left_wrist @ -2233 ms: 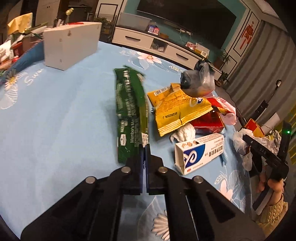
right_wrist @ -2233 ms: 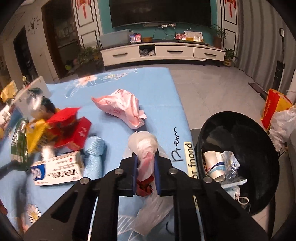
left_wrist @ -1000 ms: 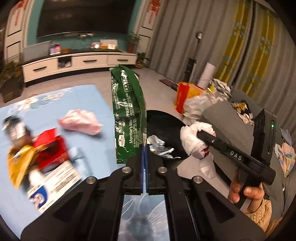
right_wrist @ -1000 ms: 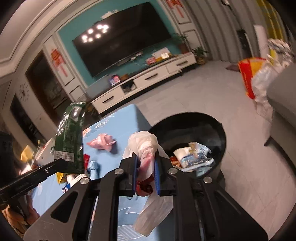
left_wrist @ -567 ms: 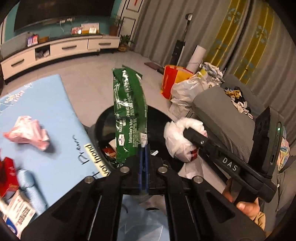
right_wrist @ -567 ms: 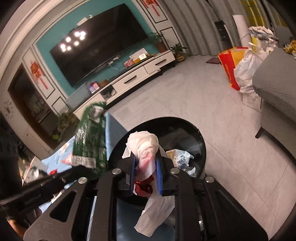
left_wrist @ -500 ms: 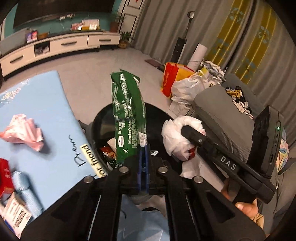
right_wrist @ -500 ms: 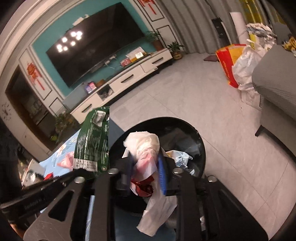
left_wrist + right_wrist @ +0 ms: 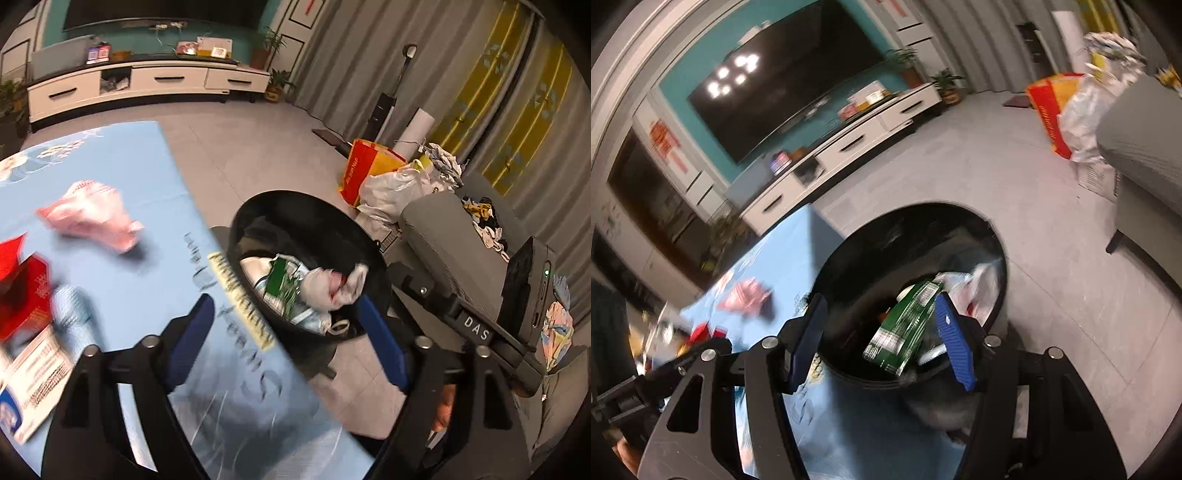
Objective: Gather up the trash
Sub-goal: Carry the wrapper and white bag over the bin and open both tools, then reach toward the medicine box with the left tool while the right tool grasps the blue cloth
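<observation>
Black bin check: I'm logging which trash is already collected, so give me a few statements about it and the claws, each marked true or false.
1. The green wrapper lies inside the black bin. True.
2. The left claw grips the green wrapper. False: its jaws are opening, with nothing between them.
3. The pink crumpled bag is in the bin. False: it lies on the blue table.
4. The white plastic bag is in the bin. True.
5. The right claw is clamped on the white bag. False: its jaws are opening, empty.
</observation>
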